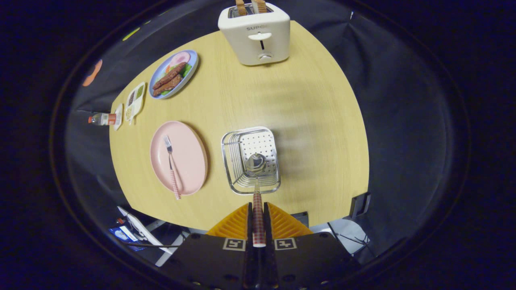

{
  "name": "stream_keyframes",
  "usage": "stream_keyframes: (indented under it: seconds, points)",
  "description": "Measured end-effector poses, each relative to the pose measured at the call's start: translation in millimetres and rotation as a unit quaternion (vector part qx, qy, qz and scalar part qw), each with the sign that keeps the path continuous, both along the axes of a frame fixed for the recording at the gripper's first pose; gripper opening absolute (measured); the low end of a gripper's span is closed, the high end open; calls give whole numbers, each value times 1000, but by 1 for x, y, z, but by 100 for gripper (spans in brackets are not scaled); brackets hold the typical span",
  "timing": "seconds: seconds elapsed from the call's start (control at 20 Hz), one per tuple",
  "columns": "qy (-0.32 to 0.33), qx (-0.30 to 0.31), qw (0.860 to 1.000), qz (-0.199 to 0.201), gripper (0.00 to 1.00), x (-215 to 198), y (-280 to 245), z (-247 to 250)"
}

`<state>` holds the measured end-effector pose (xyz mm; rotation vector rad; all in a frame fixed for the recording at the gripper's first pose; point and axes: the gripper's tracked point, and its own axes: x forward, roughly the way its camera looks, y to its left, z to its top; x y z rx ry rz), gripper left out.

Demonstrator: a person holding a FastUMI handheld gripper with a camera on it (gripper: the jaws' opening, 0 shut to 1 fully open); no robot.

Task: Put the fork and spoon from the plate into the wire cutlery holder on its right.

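My gripper point(258, 209) is shut on the spoon's checked handle, both fingers pressing it. The spoon point(256, 181) points straight ahead, and its metal bowl hangs over the inside of the wire cutlery holder point(227, 161), which stands on the wooden table just beyond my fingertips. Left of the holder lies a pink plate point(189, 149). On it rests the fork point(171, 165), tines pointing away, with its checked handle reaching over the plate's near rim.
A white toaster point(254, 34) with two slices of bread stands at the table's far edge. At the far left are a blue plate of food point(174, 73), a small divided dish point(134, 100) and a bottle point(102, 119). The table's near edge lies just under my fingers.
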<state>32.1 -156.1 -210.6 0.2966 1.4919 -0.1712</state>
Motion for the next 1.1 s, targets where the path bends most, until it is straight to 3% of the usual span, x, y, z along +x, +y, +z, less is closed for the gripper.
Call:
stream_keyframes:
  seconds: [0.05, 0.15, 0.2, 0.35, 0.4, 0.75, 1.0, 1.1]
  points:
    - [-11, 4, 1000, 0, 12, 5, 1, 0]
    - [-40, 7, 999, -2, 31, 17, 3, 9]
    - [-58, 5, 998, -2, 45, 23, 3, 14]
    - [-133, -8, 991, 21, 71, 44, 7, 36]
    - [-162, -14, 986, 29, 76, 51, 10, 44]
    - [-330, -42, 940, 75, 84, 67, 55, 81]
    - [-376, -33, 919, 118, 86, 48, 130, 50]
    - [-375, -21, 918, 124, 86, 44, 162, 24]
